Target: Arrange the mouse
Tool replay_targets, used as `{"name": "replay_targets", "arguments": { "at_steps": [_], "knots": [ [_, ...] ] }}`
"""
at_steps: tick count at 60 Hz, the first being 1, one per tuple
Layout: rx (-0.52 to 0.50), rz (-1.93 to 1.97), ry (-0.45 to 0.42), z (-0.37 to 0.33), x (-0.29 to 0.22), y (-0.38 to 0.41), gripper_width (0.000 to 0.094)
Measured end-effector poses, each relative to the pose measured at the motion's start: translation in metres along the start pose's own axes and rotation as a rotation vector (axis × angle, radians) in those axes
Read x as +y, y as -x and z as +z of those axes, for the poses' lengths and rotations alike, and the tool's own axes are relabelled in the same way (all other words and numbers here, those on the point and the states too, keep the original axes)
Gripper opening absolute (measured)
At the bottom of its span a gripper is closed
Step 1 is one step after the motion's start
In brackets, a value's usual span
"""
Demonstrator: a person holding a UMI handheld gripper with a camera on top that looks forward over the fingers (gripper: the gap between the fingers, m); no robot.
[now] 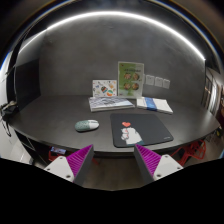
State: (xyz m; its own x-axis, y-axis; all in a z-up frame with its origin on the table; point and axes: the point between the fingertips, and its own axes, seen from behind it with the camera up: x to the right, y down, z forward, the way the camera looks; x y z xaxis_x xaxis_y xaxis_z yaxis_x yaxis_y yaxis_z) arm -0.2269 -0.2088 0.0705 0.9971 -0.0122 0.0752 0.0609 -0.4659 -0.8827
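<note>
View along the gripper (113,160) toward a dark grey table (50,115). The two fingers are spread apart with nothing between them; their magenta pads (81,156) face each other across an open gap, and they hang short of the table's near edge.

The landmark is the dark mouse mat (148,130), which lies on the table just ahead of the fingers. A small pink-and-white object (128,130) rests on the mat's left part; its nature cannot be told. The mouse (87,125), pale grey, sits on the bare table just left of the mat, apart from it and untouched by the gripper.

Beyond the mat, flat papers (109,103) lie on the table, with a blue-and-white booklet (154,104) beside them. Behind these, two printed cards stand upright against the wall: a smaller white card (103,88) and a taller green card (130,79). Their printing is too small to read. Right of the cards, white wall sockets (156,81) are set in the grey wall (60,65). A bright ceiling light strip (100,20) arcs overhead.
</note>
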Motion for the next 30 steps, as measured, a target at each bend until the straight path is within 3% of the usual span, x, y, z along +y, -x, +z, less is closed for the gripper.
{"name": "replay_targets", "arguments": {
  "at_steps": [14,30],
  "knots": [
    [-0.133,-0.037,-0.002,0.038,0.004,0.023,0.0845],
    [-0.372,-0.046,0.025,0.098,0.012,0.095,0.0835]
  ]
}}
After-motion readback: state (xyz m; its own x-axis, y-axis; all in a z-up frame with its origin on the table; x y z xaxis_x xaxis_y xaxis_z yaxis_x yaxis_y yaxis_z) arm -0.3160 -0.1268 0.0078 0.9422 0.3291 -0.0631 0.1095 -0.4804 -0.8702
